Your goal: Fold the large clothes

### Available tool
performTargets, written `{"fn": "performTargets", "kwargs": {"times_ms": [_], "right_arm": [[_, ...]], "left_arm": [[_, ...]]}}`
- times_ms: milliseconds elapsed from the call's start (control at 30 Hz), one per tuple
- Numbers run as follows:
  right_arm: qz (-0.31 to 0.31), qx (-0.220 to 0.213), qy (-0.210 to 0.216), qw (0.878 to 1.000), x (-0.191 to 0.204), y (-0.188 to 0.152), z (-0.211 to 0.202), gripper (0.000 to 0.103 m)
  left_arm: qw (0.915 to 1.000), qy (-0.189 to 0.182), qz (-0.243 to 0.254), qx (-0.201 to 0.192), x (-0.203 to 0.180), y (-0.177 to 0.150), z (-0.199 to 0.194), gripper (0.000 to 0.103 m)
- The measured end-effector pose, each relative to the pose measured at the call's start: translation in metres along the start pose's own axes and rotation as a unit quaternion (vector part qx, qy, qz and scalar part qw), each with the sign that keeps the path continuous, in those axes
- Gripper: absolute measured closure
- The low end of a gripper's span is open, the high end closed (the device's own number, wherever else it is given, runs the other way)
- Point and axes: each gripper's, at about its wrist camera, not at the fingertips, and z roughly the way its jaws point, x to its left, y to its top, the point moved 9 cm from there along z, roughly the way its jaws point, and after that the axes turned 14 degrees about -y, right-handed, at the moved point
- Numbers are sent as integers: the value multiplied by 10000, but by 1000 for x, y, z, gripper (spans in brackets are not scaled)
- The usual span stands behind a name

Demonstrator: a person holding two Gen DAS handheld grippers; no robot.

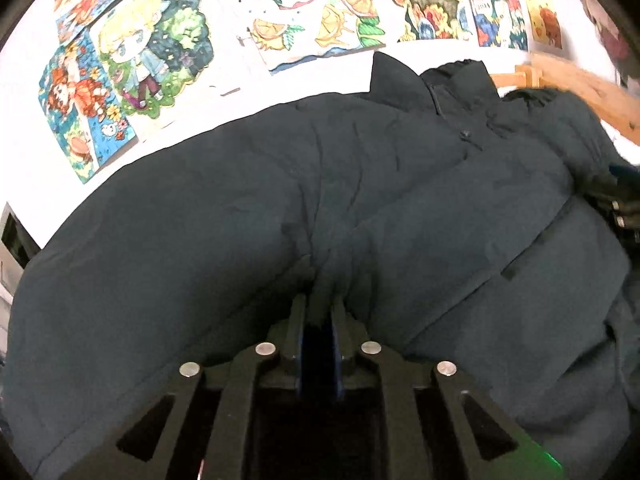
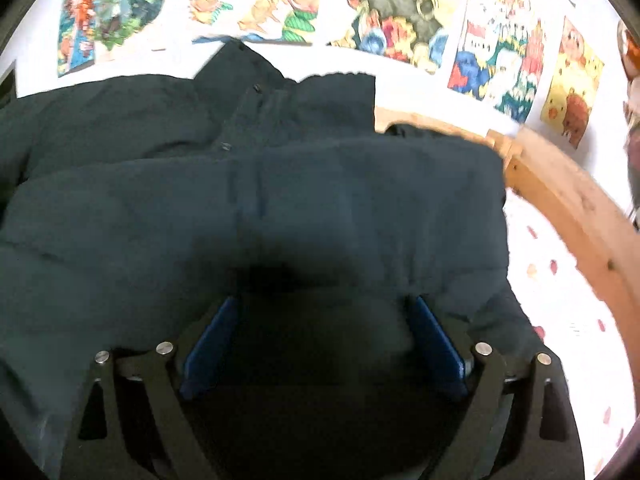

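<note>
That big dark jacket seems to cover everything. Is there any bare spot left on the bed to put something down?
Yes: a strip of dotted sheet lies bare between the jacket and the wooden bed rail, on the right. Elsewhere it is crowded: the jacket runs back to the wall of drawings, with the left gripper pinching its fabric and the right gripper open over it.

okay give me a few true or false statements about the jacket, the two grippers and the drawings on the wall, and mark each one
1. The left gripper is shut on a pinch of the dark jacket. True.
2. The right gripper is shut. False: its blue pads stand wide apart, with jacket fabric between them.
3. The jacket is bright red. False: it is dark, near black.
4. Colourful drawings hang on the white wall behind the jacket. True.
5. A wooden rail shows to the right of the jacket. True.
</note>
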Motion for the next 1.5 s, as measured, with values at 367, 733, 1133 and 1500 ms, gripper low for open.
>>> {"fn": "performTargets", "kwargs": {"times_ms": [367, 733, 1133, 1500], "right_arm": [[142, -607, 135, 9980, -24, 14, -146, 7], [-200, -792, -299, 9962, -26, -17, -297, 2], [-935, -1641, -805, 9787, -5, -30, -454, 2], [-1740, -2318, -717, 9544, 43, 20, -483, 2]], "left_arm": [[9951, -320, -413, -838, -4, 11, -126, 20], [9895, -652, -330, -1248, -23, -30, -249, 3], [9864, -617, -521, -1432, -1, -90, -352, 1], [9873, -35, -940, -1280, 57, -116, -346, 1]]}}
